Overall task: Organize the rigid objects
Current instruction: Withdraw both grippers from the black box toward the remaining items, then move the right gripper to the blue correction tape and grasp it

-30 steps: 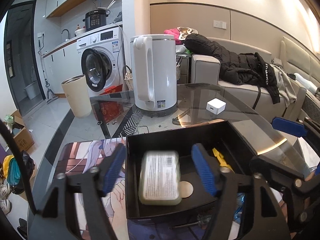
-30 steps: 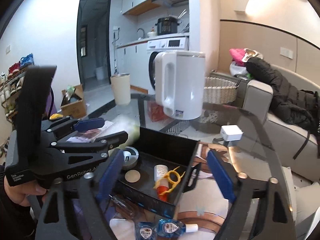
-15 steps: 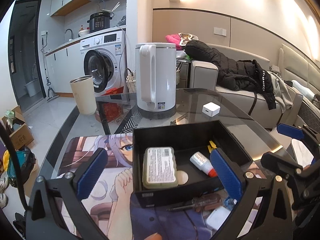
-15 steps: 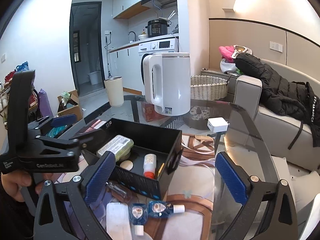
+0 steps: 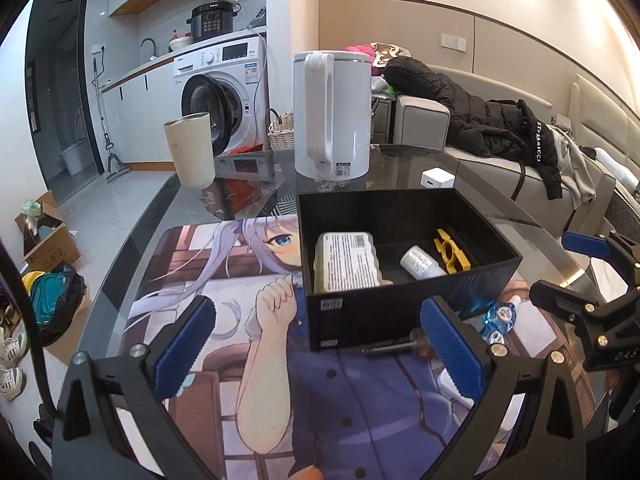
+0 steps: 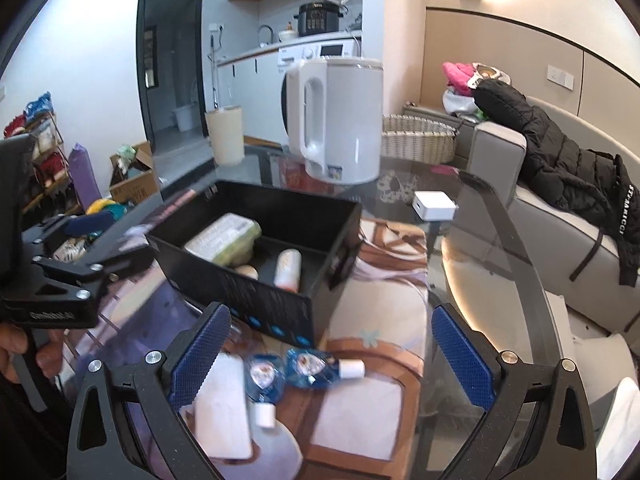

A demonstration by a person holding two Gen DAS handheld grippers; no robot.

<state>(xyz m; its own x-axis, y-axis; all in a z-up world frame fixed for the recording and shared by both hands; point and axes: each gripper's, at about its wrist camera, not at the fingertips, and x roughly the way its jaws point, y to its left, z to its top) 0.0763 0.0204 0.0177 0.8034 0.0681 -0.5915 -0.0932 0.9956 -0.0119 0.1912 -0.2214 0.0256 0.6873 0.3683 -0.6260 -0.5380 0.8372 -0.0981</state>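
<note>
My left tool (image 5: 318,346) has just been opening and now stands spread wide with nothing between its pads; the pale labelled case (image 5: 347,262) it was over a second ago lies flat in the left part of the black box (image 5: 404,316), clear of me. I have drawn back since then, so the box's near wall sits ahead of my fingertips instead of under them. My right tool (image 6: 326,350) has been opening too and is likewise released and empty.

In the box, beside the case, lie a small white bottle (image 5: 420,264) and a yellow clip (image 5: 450,250). So that drop looks finished.

Left out on the desk (image 5: 532,236), on the printed mat (image 5: 208,272) before the box: a screwdriver (image 5: 394,346) just against the box's front, two blue-labelled little bottles (image 6: 298,368) between my right pads, and a flat white piece (image 6: 222,412) by the left one. I judge the bottles come next.
</note>
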